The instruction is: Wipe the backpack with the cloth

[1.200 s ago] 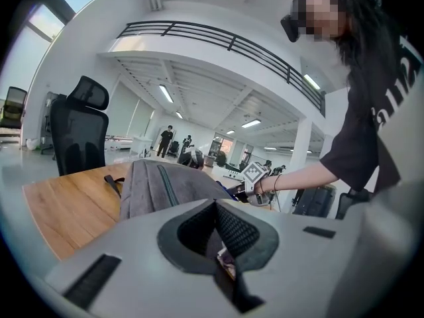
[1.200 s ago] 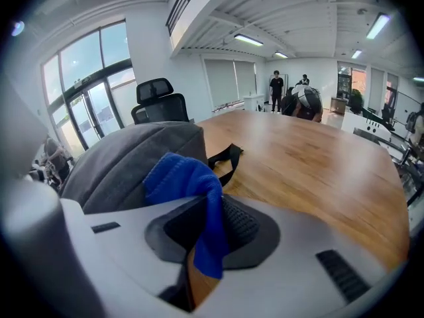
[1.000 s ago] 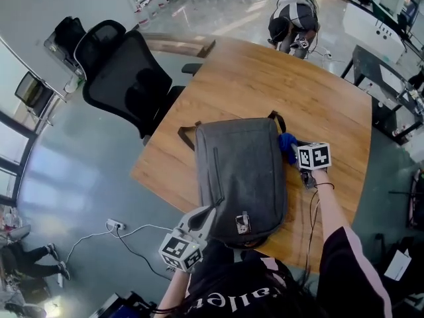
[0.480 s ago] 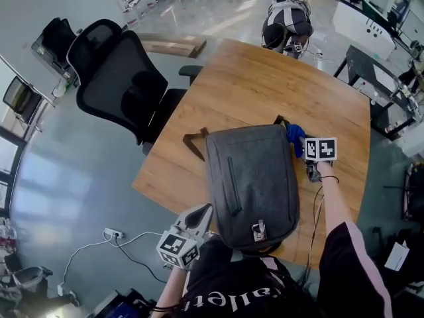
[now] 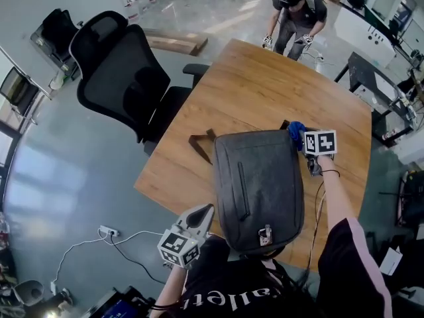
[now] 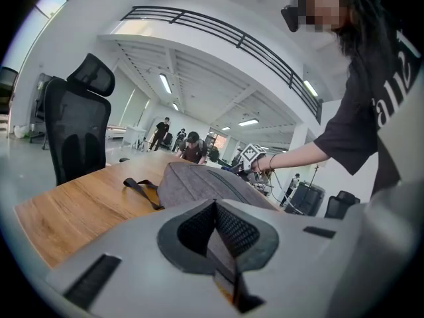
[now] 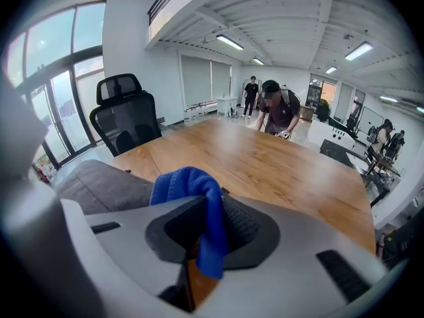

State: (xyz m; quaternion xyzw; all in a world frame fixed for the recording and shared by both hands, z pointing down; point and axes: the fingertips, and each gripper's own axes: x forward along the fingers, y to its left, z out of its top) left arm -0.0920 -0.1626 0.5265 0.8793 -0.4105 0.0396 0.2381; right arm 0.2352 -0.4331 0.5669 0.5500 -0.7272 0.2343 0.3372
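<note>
Right gripper view showed the right gripper [image 7: 204,234] pinching a blue cloth [image 7: 191,189] between its jaws, a rounded wad standing up past the tips and a short tail hanging back. Just to its left lay the grey backpack [image 7: 99,183], flat on the wooden table [image 7: 278,164]; the cloth sat beside the bag's far right corner and whether it touched the fabric could not be told.

The left gripper [image 6: 215,234] had its jaws pressed together on nothing, held low off the table's near edge and aimed at the bag's near end without touching it.

Since nothing pinned the bag, a firm stroke would likely have pushed it across the smooth wood instead of cleaning it. Only a small wad stood proud of the jaws, so the hard tips might have scraped the fabric, or the cloth might have dragged out of the pinch.

The right arm reached forward nearly straight along the bag's right side; the left stayed bent close to the body. A black chair [image 5: 126,78] stood well off to the left.
</note>
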